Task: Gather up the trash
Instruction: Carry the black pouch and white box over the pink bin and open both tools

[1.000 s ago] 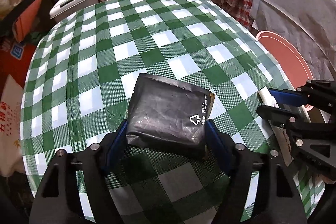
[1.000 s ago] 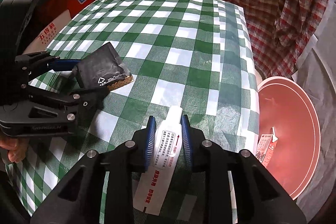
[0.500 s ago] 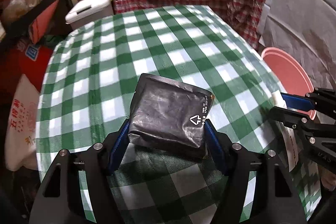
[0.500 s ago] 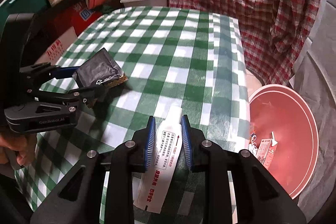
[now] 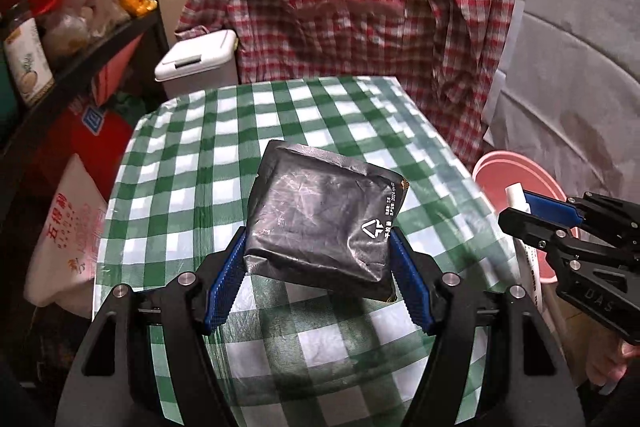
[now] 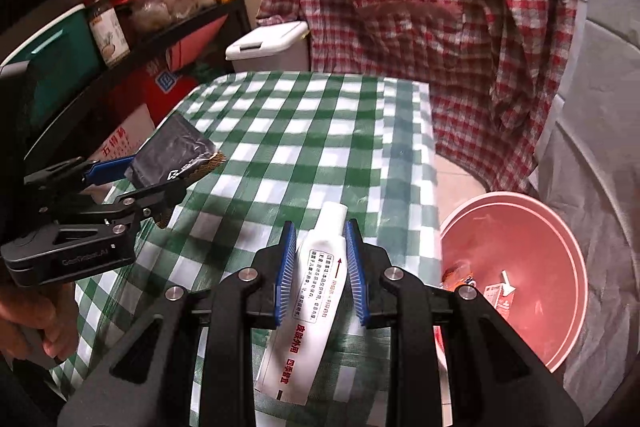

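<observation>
The right hand-held gripper (image 6: 320, 267) clamps a white tube (image 6: 308, 303), long axis along its fingers, above the counter (image 6: 320, 131). The pink basin (image 6: 516, 275) lies just right and below, nearer this hand. The left hand-held gripper (image 5: 318, 267) pinches a black pouch (image 5: 324, 219).

Lived-in home corner: green-checked tablecloth (image 5: 304, 131), plaid shirt (image 5: 360, 7) hanging behind, dark shelf (image 6: 132, 39) crammed with food jars and bags, white lidded bin (image 5: 196, 63), pink basin (image 6: 516, 275) on floor.
</observation>
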Demonstrator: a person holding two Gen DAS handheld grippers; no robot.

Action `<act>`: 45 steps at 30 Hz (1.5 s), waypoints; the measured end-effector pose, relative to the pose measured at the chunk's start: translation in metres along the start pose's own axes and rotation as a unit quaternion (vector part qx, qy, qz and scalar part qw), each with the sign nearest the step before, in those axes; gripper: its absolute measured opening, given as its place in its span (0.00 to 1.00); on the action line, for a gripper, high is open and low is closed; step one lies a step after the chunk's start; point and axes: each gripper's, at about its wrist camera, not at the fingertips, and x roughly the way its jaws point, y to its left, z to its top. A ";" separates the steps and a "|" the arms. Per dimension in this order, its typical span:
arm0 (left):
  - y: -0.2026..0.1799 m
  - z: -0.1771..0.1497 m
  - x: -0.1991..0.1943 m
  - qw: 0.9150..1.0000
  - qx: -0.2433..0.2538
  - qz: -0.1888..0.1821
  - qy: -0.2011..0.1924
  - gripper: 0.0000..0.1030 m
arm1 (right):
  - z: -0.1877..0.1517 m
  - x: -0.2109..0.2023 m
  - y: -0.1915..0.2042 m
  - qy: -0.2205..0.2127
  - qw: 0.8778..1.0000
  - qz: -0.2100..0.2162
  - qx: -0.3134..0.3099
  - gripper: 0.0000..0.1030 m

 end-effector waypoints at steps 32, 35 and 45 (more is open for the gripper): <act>-0.053 0.013 -0.039 0.997 -0.043 -0.001 -0.068 0.65 | 0.005 -0.061 -0.061 -0.069 0.996 -0.051 0.036 0.24; -0.061 0.015 -0.036 0.997 -0.040 -0.006 -0.067 0.65 | 0.005 -0.063 -0.068 -0.070 0.995 -0.056 0.041 0.24; -0.084 0.022 -0.029 0.997 -0.033 -0.018 -0.068 0.65 | 0.006 -0.069 -0.094 -0.069 0.993 -0.077 0.055 0.24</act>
